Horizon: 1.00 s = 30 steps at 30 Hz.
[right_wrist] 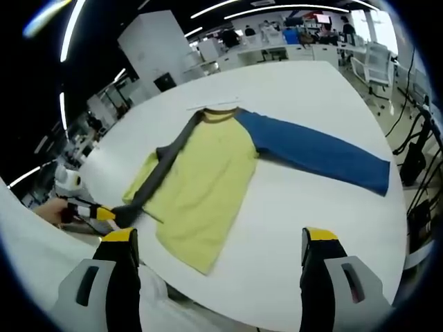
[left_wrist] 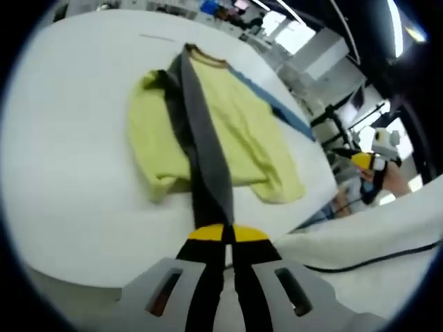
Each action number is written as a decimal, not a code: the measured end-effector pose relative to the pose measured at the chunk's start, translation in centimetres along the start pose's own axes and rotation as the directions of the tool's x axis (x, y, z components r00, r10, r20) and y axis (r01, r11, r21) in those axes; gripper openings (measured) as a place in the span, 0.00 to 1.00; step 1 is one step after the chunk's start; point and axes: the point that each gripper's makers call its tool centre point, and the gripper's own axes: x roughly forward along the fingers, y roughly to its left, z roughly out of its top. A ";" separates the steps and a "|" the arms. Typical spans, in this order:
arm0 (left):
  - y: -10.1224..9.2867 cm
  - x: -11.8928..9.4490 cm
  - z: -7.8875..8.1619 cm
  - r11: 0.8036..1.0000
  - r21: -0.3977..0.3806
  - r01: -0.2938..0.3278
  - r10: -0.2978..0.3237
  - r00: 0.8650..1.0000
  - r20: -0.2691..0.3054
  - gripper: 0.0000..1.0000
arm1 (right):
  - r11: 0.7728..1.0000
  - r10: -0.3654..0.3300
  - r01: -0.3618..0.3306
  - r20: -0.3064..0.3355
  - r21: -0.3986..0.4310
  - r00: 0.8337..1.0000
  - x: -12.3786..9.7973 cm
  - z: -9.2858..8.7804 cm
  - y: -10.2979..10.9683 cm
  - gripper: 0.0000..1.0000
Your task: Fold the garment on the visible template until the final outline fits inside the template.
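1. On the white table (right_wrist: 311,228) lies the yellow shirt (right_wrist: 208,180).
2. Left gripper (left_wrist: 225,234), jaws pinching the grey sleeve (left_wrist: 208,149), is folding it across.
3. Right gripper (right_wrist: 220,245), jaws spread; blue sleeve (right_wrist: 318,152) likely next.

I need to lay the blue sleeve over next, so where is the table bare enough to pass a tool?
Bare table lies beyond the blue sleeve and between it and the open right tool. Crowded where the left tool pinches the grey sleeve across the yellow body.
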 end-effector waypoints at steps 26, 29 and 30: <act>5.1 -6.5 5.4 0.993 -0.047 -0.107 0.113 0.986 0.125 0.00 | 1.000 -0.004 0.004 0.009 0.002 1.000 0.8 0.7 0.7 0.97; 5.5 -7.2 5.9 0.991 -0.057 -0.122 0.129 0.982 0.137 0.00 | 1.000 -0.006 0.006 0.009 0.007 1.000 0.9 0.7 0.7 0.97; 5.7 -7.4 6.1 0.990 -0.059 -0.125 0.132 0.981 0.140 0.00 | 1.000 -0.006 0.006 0.009 0.008 1.000 0.9 0.7 0.7 0.97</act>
